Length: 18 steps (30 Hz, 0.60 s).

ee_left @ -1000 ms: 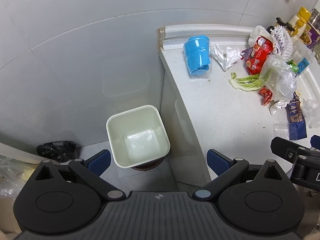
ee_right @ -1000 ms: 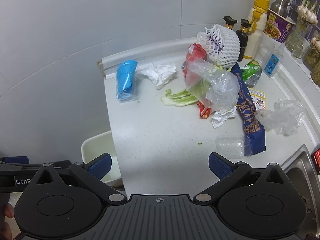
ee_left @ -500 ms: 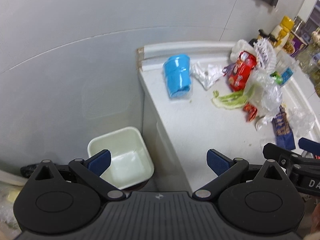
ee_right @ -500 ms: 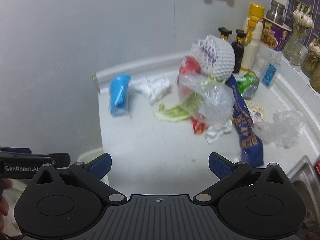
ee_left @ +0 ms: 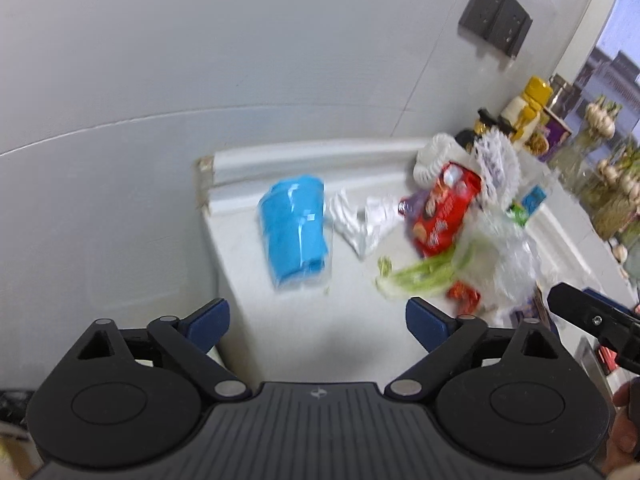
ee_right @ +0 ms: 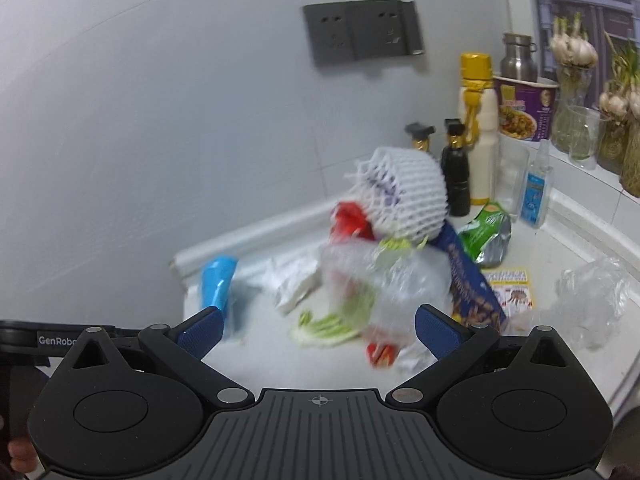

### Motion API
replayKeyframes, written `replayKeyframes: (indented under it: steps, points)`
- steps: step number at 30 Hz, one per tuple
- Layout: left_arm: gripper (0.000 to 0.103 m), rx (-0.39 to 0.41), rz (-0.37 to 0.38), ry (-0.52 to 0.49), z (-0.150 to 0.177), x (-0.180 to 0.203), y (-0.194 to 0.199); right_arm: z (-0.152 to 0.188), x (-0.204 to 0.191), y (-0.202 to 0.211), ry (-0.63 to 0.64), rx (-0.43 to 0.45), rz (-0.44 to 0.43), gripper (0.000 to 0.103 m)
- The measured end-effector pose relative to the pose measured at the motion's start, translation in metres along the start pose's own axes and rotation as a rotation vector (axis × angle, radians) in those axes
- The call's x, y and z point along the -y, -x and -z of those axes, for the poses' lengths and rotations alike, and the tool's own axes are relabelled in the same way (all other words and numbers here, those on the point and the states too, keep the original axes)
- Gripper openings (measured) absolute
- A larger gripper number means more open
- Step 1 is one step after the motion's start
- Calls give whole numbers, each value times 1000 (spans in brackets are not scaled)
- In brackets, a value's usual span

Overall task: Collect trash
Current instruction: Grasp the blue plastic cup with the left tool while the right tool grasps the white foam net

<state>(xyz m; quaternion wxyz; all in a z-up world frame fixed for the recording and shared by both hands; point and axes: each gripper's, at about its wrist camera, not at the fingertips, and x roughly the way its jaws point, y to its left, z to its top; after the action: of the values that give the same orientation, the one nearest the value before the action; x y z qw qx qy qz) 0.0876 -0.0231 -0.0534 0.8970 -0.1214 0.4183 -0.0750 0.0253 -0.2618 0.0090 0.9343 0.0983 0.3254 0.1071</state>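
Note:
Trash lies on a white counter [ee_left: 288,332]. A blue bag roll [ee_left: 294,236] [ee_right: 218,284] sits near the counter's left end, with crumpled white paper [ee_left: 362,220] [ee_right: 294,280] beside it. Further right lie a red snack bag [ee_left: 442,212], green vegetable leaves [ee_left: 424,276] [ee_right: 332,320], clear plastic film [ee_right: 404,276], a white foam net [ee_right: 400,196] and a dark blue wrapper [ee_right: 468,280]. My left gripper [ee_left: 318,318] hangs over the counter's near edge, short of the roll, its jaws closing with nothing between them. My right gripper [ee_right: 318,328] is open, just short of the leaves and film.
Bottles [ee_right: 478,136], a noodle cup [ee_right: 522,108], a spray bottle [ee_right: 536,188] and jars of garlic [ee_right: 572,80] line the back right. A green foil bag [ee_right: 486,232], a leaflet [ee_right: 510,288] and more clear plastic [ee_right: 592,300] lie at the right. A wall socket [ee_right: 362,30] hangs above.
Both views have swung up and toward the counter trash. The white bin on the floor has dropped out of the left wrist view. The left jaws have narrowed a little.

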Motion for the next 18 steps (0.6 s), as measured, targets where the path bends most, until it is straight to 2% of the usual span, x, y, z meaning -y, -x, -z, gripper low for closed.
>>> replayKeyframes:
  steps: [3, 10, 18]
  points:
    - [84, 5, 22, 30, -8, -1, -19, -5, 13, -16, -15, -1, 31, 93]
    - [83, 32, 8, 24, -27, 0, -55, -54, 48, -46, -26, 71, 15, 94]
    - [71, 12, -50, 29, -33, -6, -79, -93, 92, -98, -144, 69, 9, 95]
